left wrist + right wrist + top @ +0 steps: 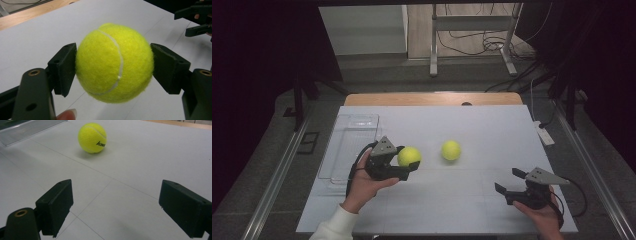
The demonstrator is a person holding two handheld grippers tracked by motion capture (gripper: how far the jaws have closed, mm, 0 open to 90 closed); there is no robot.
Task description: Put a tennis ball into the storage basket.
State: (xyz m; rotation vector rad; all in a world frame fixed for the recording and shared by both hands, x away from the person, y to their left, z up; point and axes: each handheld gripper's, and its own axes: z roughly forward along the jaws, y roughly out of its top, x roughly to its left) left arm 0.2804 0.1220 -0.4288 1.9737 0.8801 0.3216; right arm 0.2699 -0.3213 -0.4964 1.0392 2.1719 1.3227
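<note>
Clear tray (354, 131) sat at the bench's (472, 200) left edge, nothing visible in it. Left tongs (411, 167) were clamped on a tennis ball (409, 156), lifted off the bench just right of the tray. Right tongs (508, 181) gaped wide, gripping nothing, near the front right edge. Second ball (451, 150) lay mid-bench, apart from both, bare surface around it

white table (472, 125), wooden far edge | grey floor (377, 75) | metal stand (472, 22), cables | dark sides
</note>
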